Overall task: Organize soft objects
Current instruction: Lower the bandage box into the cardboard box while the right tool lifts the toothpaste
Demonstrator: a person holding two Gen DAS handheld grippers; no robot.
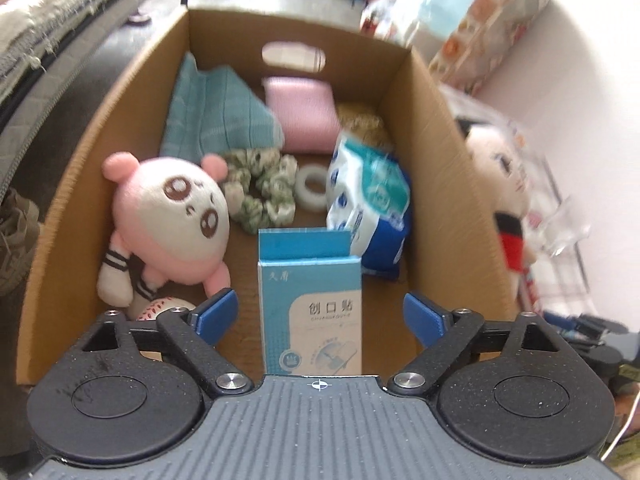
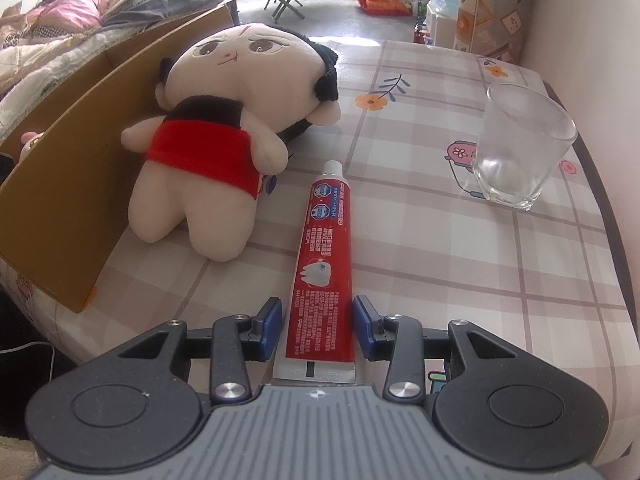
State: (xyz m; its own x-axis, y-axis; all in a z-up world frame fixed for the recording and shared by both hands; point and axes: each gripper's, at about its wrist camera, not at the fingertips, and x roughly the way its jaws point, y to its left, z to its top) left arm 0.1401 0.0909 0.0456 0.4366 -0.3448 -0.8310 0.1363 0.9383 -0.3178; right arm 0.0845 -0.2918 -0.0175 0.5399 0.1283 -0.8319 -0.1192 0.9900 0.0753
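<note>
Hovering over the cardboard box (image 1: 432, 128), the left gripper (image 1: 320, 316) is spread wide around the plaster box (image 1: 310, 312), not touching; pink plush (image 1: 168, 216) sits left inside. Outside its right wall, the right gripper (image 2: 316, 326) brackets the toothpaste tube (image 2: 324, 264); can't tell if it's pinching.

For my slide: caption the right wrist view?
Right gripper straddles a toothpaste tube beside a plush doll and glass.

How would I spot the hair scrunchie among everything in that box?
Look inside the open brown cardboard box, on its floor near the middle. Between the pink-and-white plush doll and the small white tape roll lies the green-and-white floral fabric scrunchie, the only ruffled ring there.
</note>
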